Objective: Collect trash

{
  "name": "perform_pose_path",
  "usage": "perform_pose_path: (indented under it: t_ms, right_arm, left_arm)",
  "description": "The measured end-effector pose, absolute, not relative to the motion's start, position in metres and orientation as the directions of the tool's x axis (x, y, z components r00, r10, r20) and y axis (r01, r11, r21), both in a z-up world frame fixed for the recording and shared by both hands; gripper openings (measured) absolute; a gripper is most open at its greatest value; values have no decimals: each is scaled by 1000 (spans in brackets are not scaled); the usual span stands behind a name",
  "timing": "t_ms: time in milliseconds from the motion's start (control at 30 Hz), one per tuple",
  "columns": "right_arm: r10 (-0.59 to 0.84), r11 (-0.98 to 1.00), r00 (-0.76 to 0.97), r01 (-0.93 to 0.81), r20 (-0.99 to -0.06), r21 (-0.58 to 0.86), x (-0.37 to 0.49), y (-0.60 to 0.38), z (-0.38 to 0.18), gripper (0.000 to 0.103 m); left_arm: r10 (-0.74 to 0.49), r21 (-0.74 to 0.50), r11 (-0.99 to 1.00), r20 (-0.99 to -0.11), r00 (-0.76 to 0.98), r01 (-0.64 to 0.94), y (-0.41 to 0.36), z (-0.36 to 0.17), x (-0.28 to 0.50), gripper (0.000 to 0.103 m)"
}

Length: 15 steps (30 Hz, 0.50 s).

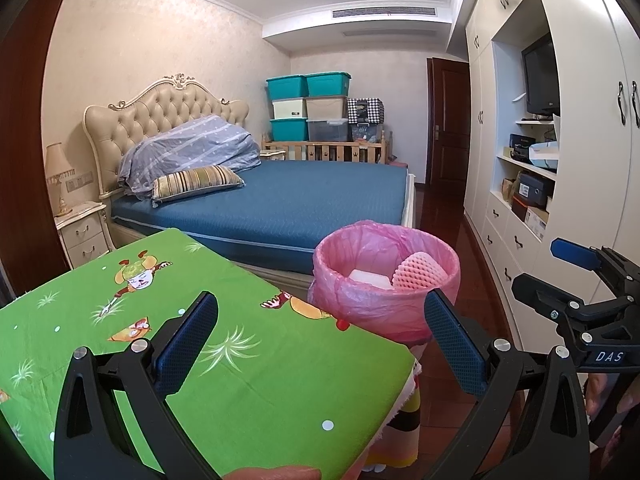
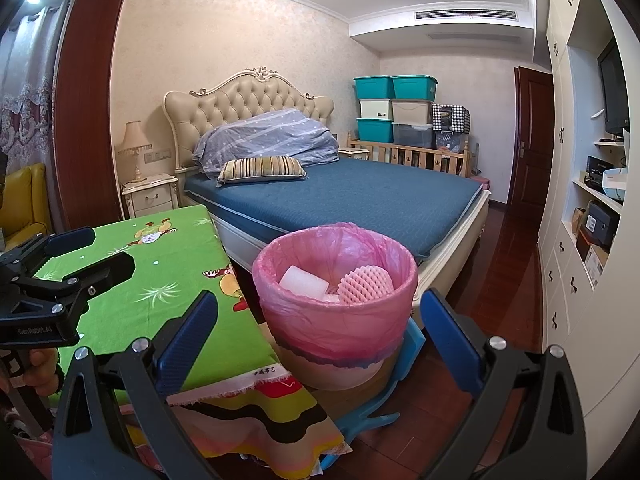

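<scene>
A bin with a pink liner [image 1: 384, 304] [image 2: 336, 320] stands beside the table's corner, in front of the bed. Inside it lie a white foam block [image 1: 370, 278] [image 2: 302, 280] and a pink foam fruit net [image 1: 420, 270] [image 2: 366, 280]. My left gripper [image 1: 322, 340] is open over the green tablecloth [image 1: 248, 360], its right finger in front of the bin; nothing is between its fingers. My right gripper [image 2: 320, 340] is open too, framing the bin from the near side, and holds nothing. Each gripper shows in the other's view, the right gripper [image 1: 556, 270] and the left gripper [image 2: 96, 254].
The table carries a green cartoon-print cloth [image 2: 160, 280]. A blue plastic stool [image 2: 400, 360] lies under the bin. A bed with a blue mattress [image 1: 304, 200] fills the room behind. White cupboards [image 1: 520, 200] line the right side of a dark wooden floor strip [image 2: 508, 280].
</scene>
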State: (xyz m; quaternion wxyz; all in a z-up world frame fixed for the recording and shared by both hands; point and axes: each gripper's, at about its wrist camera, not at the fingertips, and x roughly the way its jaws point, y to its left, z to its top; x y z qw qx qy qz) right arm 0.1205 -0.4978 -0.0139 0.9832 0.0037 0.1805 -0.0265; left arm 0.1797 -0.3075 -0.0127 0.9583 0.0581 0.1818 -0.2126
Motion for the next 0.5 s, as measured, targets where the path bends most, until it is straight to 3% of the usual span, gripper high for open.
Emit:
perform_pose_path:
  t_ms: [500]
  right_arm:
    - [-23, 1000, 932, 18, -363, -16, 130, -481, -16, 98]
  left_arm:
    - [-351, 12, 923, -387, 853, 385, -285, -12, 182, 97]
